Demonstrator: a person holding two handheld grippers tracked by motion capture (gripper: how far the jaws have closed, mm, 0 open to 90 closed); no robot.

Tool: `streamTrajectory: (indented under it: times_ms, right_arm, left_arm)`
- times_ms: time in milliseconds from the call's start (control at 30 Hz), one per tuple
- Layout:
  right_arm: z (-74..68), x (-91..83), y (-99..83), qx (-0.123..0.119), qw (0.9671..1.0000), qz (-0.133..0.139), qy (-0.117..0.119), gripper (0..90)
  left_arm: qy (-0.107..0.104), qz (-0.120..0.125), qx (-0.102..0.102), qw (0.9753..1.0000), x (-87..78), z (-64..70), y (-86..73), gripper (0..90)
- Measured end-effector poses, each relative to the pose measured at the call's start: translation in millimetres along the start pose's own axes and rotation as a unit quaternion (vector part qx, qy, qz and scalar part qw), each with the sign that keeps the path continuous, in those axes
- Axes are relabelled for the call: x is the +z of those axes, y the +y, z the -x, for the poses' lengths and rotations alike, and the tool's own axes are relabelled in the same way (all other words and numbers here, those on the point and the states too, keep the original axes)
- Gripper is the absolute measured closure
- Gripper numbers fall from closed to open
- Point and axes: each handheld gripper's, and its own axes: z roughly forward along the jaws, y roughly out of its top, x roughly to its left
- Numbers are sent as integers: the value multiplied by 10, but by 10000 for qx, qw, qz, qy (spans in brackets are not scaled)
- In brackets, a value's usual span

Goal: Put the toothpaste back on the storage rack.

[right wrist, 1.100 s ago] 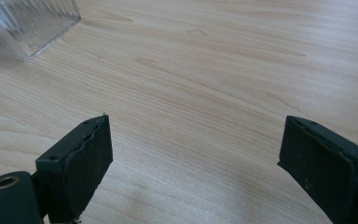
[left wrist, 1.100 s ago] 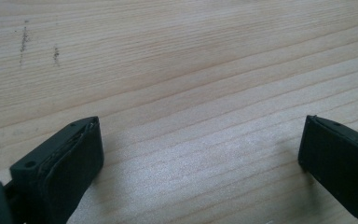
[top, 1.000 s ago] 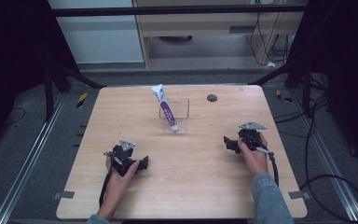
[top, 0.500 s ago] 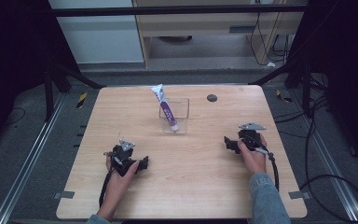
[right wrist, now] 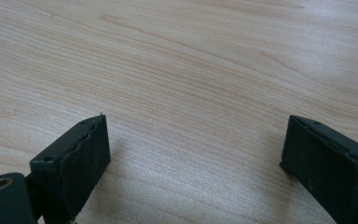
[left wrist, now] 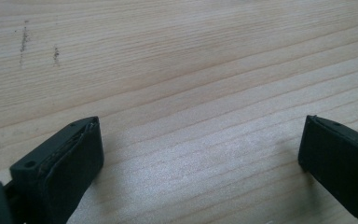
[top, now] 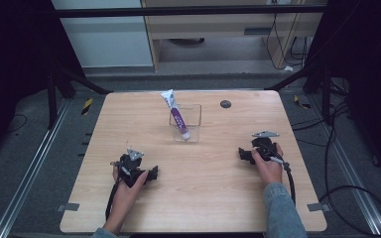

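Two handheld grippers are seen resting low on a pale wooden table (top: 203, 198), one gripped in each hand of a person whose forearms enter from the near edge. The left gripper (top: 151, 174) is held near the table's front left, its jaws spread wide apart with nothing between them; in the left gripper view (left wrist: 200, 154) only bare wood grain is framed by the two black pads. The right gripper (top: 241, 154) is held at the right side, well apart from the left one, and its jaws too are parted and empty, as is shown in the right gripper view (right wrist: 193, 154). A toothpaste tube (top: 175, 114), white with a purple band, is propped at a tilt in a clear plastic box (top: 194, 110) near the middle of the table's far half, its flat end leaning out over the box's far left rim. The box is placed between the two grippers and beyond them, touched by neither. A small dark disc (top: 225, 103) is seen near the far edge, to the right of the box.
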Motion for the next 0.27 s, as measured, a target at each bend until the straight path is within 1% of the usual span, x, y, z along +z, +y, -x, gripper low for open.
streamTrajectory:
  times_ms: [67, 100, 167, 267]
  right_arm:
    - [-2, 0, -1, 22, 10000, -7, -27, 62]
    - [-4, 0, -3, 50, 10000, -26, -58, 40]
    - [-5, 1, -7, 169, 9997, -110, -133, 3]
    - [-9, 1, -8, 186, 9996, -116, -162, 3]
  left_arm:
    - [-2, 0, 0, 10000, 0, 0, 0, 0]
    - [0, 2, -4, 10000, 0, 1, 0, 0]
    - [-7, 0, 3, 10000, -1, 3, -1, 0]
    - [-7, 0, 1, 10000, 0, 4, -1, 0]
